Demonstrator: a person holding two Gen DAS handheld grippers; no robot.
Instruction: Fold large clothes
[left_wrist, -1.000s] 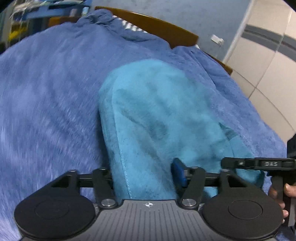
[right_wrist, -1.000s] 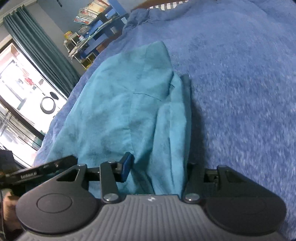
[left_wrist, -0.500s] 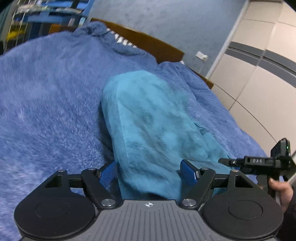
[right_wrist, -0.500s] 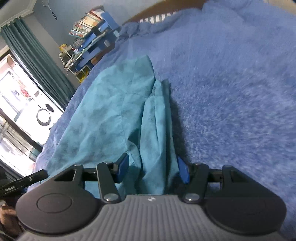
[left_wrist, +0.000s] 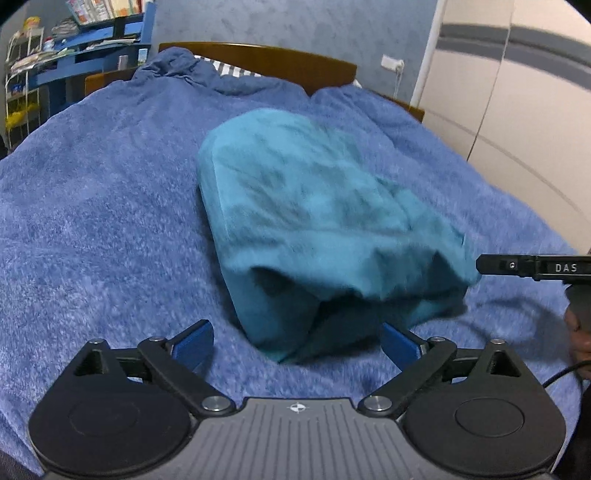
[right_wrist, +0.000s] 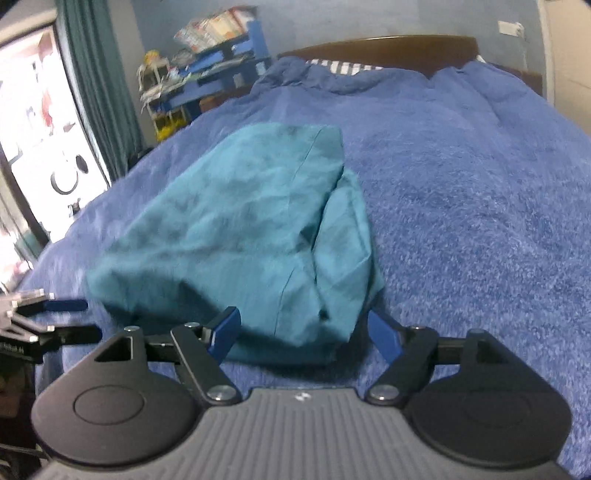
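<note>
Right gripper (left_wrist: 532, 266) (marked "DAS") beside teal garment (left_wrist: 317, 221).

A teal garment (right_wrist: 240, 236) is seen lying folded in a loose heap on a blue fleece blanket (right_wrist: 472, 192). The right gripper (right_wrist: 306, 332) is held just before its near edge, blue-padded fingers (right_wrist: 225, 328) spread wide and empty.
</note>
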